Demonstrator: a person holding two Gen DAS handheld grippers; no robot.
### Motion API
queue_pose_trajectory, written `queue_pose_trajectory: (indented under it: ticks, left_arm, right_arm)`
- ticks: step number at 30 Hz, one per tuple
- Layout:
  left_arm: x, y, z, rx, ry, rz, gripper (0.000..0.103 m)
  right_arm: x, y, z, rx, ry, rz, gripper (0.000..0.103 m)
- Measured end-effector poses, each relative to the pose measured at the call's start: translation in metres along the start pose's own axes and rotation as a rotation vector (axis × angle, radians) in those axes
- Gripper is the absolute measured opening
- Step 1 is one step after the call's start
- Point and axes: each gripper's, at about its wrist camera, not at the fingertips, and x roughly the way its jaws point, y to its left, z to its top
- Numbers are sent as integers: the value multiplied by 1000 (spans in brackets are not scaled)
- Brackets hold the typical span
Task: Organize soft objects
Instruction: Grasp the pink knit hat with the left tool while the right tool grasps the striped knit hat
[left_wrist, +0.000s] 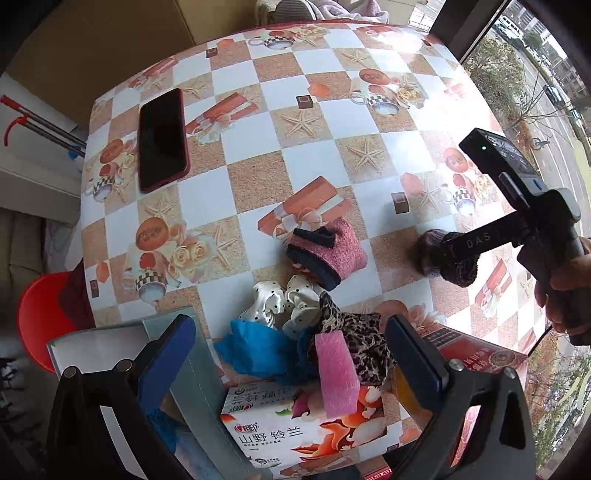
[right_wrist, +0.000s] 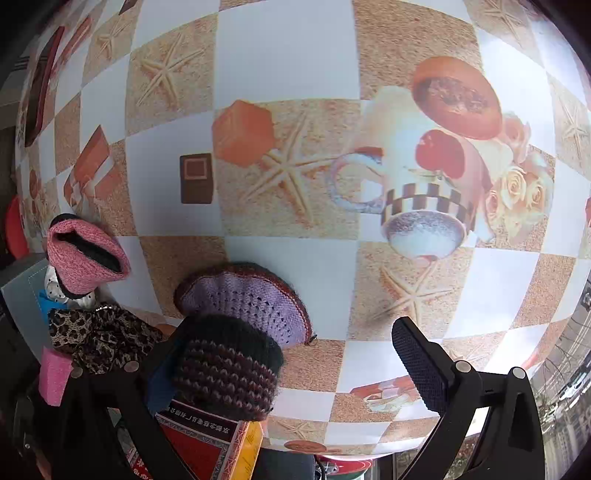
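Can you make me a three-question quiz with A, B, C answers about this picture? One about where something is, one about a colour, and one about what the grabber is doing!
1. Where is the phone?
A. On the floor
B. Lying flat on the table
C. Between the jaws

2. What colour is the sponge?
A. Green
B. Yellow
C. Pink

3. How are the jaws of the left gripper?
A. Wide open, holding nothing
B. Shut tight on the sponge
C. Shut on the phone

Answers:
1. B: it lies flat on the checked cloth.
2. C: the foam block is bright pink.
3. A: both blue pads stand far apart.
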Motion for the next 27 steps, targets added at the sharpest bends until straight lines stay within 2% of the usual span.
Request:
queue_pose_trajectory:
  ticks: [4,8,11,14,16,19,22,23,24,26,27]
  left_arm:
    - [44,-15,35,34,104,-5,103]
    - [75,-21,55,12,190,-19,103]
    - [93,-24,62,3,241,-3,95]
    - [107,-27,63,20,286,8,86]
    - [115,-28,62,22,316,13,82]
    - [123,-28,60,18,340,29,81]
    - [126,-28,62,15,346,26,76]
    - [126,-28,63,16,346,22,73]
    - [125,-27,61,20,342,20,71]
    - [121,-28,64,28,328,11,56]
    - [118,-30,65,29,316,2,51]
  right_arm:
    - [-8,-68,-9,148,-64,13,102]
    - [-14,-102,-32,218,-132,96,102]
    - [-20,-104,-45,209,-200,146,102]
    - [-18,-86,-47,172,-240,147,102]
    - [-14,-71,-43,138,-246,126,102]
    - [-5,-50,-41,95,-248,40,102]
    - [-5,-39,-49,88,-265,13,101]
    - [-5,-38,-52,90,-269,14,93]
    - [-6,-37,-57,93,-267,16,77]
    - [-6,-38,-64,110,-265,2,57]
    - [-7,-40,-68,116,-273,13,54]
